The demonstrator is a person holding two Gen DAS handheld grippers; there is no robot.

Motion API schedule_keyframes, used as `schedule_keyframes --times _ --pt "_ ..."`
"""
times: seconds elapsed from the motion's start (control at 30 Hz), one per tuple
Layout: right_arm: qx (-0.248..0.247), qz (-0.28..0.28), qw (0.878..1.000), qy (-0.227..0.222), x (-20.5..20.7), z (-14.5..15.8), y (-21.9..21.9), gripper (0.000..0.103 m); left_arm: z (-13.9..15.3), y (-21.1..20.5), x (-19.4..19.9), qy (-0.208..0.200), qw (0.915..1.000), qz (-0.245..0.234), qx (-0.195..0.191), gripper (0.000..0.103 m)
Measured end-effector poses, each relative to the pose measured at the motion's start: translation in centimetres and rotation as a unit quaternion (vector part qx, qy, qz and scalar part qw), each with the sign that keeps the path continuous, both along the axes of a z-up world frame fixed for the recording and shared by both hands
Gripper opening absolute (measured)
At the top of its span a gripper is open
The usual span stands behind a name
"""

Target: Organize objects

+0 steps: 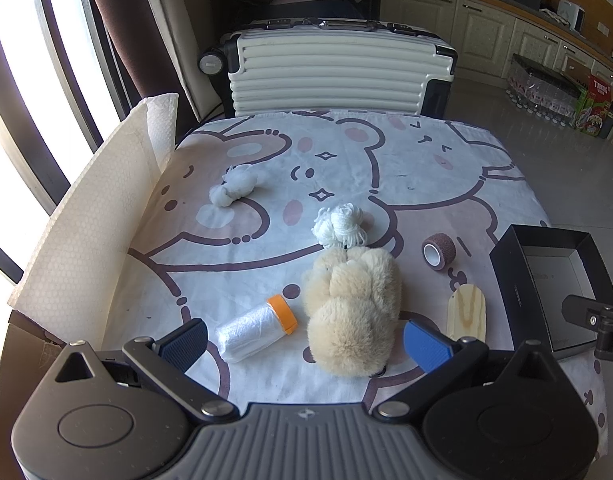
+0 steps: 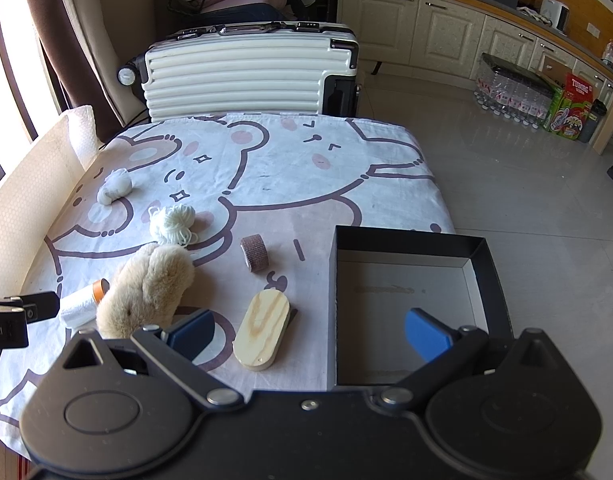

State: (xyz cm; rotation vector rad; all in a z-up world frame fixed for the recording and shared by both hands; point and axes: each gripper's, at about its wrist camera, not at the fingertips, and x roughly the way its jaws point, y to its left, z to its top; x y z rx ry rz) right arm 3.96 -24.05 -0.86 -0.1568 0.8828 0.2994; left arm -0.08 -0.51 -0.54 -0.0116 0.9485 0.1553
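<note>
Left gripper [image 1: 306, 344] open above plastic roll [image 1: 255, 330] and plush toy [image 1: 352, 312]; right gripper [image 2: 308, 338] open, empty, between wooden block [image 2: 261, 329] and black box [image 2: 480, 254].

plush toy [image 2: 146, 288] hiding plastic roll [image 2: 79, 307] (partly) — brush bristles unseen

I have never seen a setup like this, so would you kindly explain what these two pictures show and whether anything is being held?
A person holds a hand-held gripper in each hand; a fisheye camera on each looks forward along its two blue-padded fingers. One picture comes from the left hand-held gripper, the other from the right hand-held gripper. Both are open and hold nothing. On the cartoon-bear cloth lie a plush toy, a plastic-film roll, white yarn, a white bundle, a brown tape roll and a wooden block. An open black box sits at the right.
</note>
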Motion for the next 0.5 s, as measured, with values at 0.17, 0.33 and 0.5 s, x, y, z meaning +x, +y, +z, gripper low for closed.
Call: schedule_keyframes --times 0.17,0.33,0.5 --pt "0.0 0.001 1.0 -0.005 0.1 0.0 0.3 0.103 0.8 -0.2 0.1 -0.014 0.9999 0.004 -0.005 0.103" --pt "0.006 0.001 1.0 -0.016 0.2 1.1 0.4 0.103 1.8 0.3 0.1 -0.03 0.9994 0.008 -0.016 0.103" --pt "0.015 0.005 1.0 -0.026 0.9 2.6 0.9 0.103 2.8 0.9 0.5 -0.047 0.9986 0.016 -0.018 0.103"
